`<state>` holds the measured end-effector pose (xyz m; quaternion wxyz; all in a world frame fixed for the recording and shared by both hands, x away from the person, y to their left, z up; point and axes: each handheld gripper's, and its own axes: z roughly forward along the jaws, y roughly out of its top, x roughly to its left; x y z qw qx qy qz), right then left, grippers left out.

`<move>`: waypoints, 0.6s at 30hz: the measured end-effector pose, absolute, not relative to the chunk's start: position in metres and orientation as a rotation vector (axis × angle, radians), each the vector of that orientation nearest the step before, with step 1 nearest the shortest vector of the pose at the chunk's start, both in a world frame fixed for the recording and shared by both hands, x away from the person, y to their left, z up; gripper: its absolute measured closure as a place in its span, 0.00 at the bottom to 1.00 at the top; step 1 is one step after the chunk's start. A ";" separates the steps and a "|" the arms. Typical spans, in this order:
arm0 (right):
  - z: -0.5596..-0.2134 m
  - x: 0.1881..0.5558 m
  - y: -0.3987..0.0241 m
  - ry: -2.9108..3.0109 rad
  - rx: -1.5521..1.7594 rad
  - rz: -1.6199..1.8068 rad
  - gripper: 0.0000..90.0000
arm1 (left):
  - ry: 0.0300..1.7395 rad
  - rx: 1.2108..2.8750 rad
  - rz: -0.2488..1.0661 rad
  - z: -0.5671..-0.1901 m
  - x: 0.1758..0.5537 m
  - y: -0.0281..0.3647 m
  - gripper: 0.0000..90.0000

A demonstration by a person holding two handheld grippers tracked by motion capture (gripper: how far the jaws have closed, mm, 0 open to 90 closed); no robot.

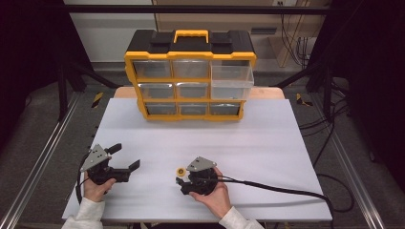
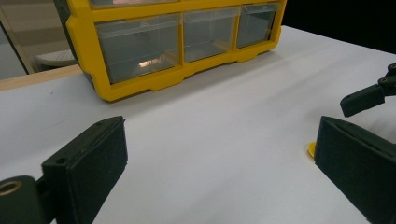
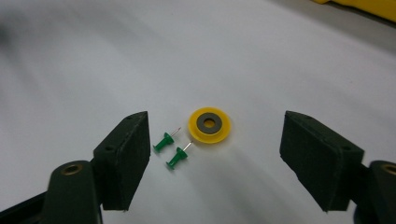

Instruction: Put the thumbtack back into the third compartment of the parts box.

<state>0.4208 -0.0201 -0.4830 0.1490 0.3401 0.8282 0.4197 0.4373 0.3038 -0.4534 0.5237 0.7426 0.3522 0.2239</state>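
**Right gripper lowers over the disc and pins**

We hold the right gripper [image 3: 215, 154] low over the white counter [image 1: 267, 143], jaws apart and touching nothing, bracketing one yellow magnetic disc [image 3: 209, 125] and two green push pins [image 3: 170, 150] lying just beside it. We judge this a lineup for a pick. Our left gripper [image 2: 219, 158] waits open and empty. The yellow drawer organizer [image 1: 190, 71] has one drawer pulled out, probably the destination.

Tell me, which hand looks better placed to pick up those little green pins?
The right. Its tool hangs open just over the two pins and the yellow disc, which lie between its jaws. The left tool is open too, but sits off to the side.
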 end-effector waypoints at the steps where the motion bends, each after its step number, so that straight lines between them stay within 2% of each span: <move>1: -0.484 0.421 -0.019 2.386 0.974 1.199 0.30 | 0.844 1.778 0.535 -0.454 0.437 0.304 0.03; 18: -0.496 0.422 -0.012 2.476 0.983 1.165 0.59 | 0.844 1.782 0.536 -0.454 0.437 0.303 0.03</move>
